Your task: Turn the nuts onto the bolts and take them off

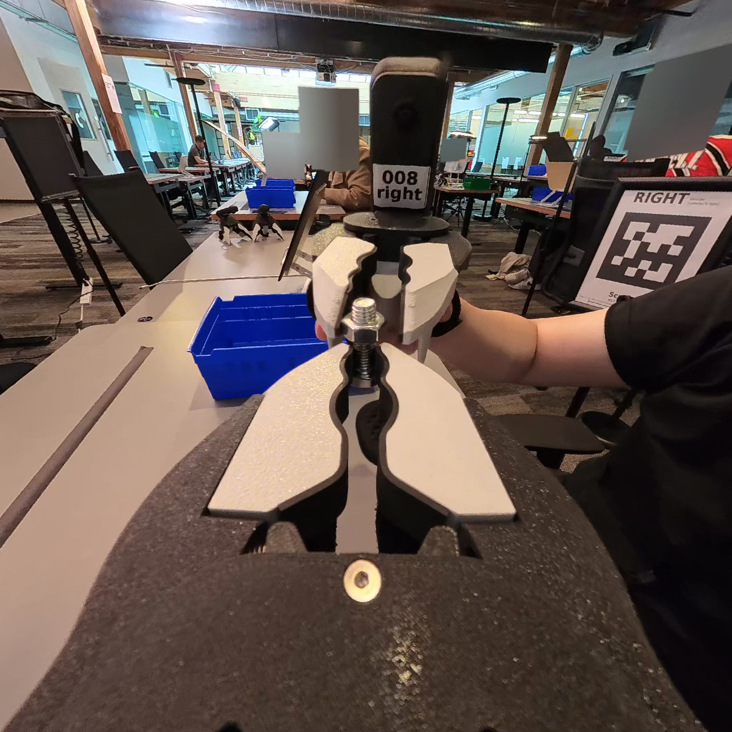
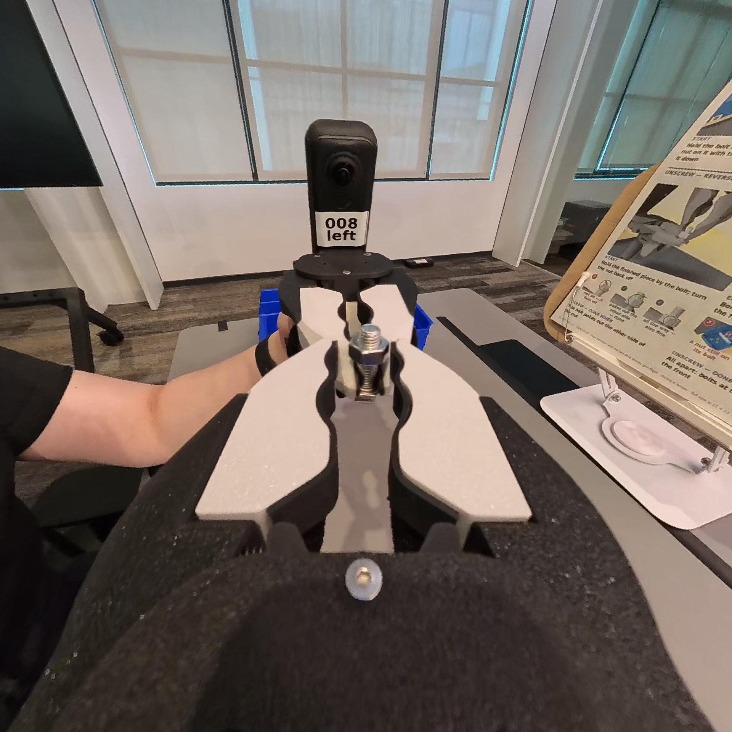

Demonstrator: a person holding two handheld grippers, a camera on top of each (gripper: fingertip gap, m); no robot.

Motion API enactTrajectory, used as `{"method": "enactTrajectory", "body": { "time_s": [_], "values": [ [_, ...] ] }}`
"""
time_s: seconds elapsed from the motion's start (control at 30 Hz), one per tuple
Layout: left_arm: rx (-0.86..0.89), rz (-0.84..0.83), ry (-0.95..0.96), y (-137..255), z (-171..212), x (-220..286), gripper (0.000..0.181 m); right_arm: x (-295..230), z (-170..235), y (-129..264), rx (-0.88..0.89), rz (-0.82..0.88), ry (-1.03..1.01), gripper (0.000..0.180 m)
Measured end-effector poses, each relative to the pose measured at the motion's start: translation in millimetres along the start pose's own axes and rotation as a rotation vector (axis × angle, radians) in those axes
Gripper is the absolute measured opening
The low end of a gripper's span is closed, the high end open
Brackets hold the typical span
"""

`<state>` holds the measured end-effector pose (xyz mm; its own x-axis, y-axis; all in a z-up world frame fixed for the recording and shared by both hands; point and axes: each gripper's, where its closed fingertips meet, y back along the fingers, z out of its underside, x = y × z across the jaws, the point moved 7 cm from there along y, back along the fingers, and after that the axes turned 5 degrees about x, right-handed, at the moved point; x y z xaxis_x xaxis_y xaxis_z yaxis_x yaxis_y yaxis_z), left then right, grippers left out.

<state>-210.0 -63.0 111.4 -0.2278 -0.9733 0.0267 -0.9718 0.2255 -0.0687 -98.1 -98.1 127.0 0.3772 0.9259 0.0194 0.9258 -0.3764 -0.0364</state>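
The left tool (image 1: 362,364) is closed on the bolt (image 1: 363,360). Its two fingers clamp the lower threaded shank, and the bolt head sits just below the fingertips. The bolt stands upright, threaded end up, held in the air above the table (image 1: 79,396).

A hex nut (image 1: 362,324) sits on the thread near the upper end. A short length of thread projects above it.

The right tool (image 1: 380,317) faces the left tool from the far side of the bolt. In the right wrist view, its own fingers (image 2: 293,396) stand to either side of the nut (image 2: 368,352) at a narrow spread. Whether they press on the nut flats or stand just clear cannot be told. In the left wrist view, one white finger of the right tool lies against the nut's left side, and the other finger stands off to the right.

In the right wrist view, the left tool (image 2: 366,380) shows beyond the bolt (image 2: 367,376), with its fingertips closed on the shank below the nut.

A blue bin (image 1: 253,344) rests on the table, beyond and to the left of the left tool. An instruction board (image 2: 653,277) on a white stand is to the right of the right tool. A person's forearm (image 1: 495,348) extends behind the right tool.
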Motion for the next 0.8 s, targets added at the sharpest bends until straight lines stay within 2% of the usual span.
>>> {"method": "enactTrajectory", "body": {
  "time_s": [0.13,0.43,0.5,0.57,0.67,0.8],
  "values": [
    [-0.001,-0.001,-0.002,0.2,0.2,-0.1,0.009,1.4,1.2,-1.2,0.004,0.018,-0.01,0.018],
    [-0.02,-0.051,0.0,-0.9,6.8,-7.6,0.011,8.2,7.3,-0.6,-0.004,0.065,-0.012,0.018],
    [-0.025,-0.068,0.004,-0.7,10.1,-11.0,0.021,12.6,10.5,-0.6,-0.011,0.102,-0.013,0.018],
    [-0.052,-0.109,-0.001,-0.6,15.2,-16.5,0.038,17.8,14.3,0.0,-0.017,0.131,-0.013,0.018],
    [-0.103,-0.184,-0.021,1.2,24.0,-25.8,0.053,28.3,19.6,3.5,-0.014,0.202,-0.023,0.018],
    [-0.134,-0.298,-0.024,10.6,28.7,-39.9,0.058,48.2,26.9,18.9,-0.048,0.437,0.016,0.018]
  ]
}}
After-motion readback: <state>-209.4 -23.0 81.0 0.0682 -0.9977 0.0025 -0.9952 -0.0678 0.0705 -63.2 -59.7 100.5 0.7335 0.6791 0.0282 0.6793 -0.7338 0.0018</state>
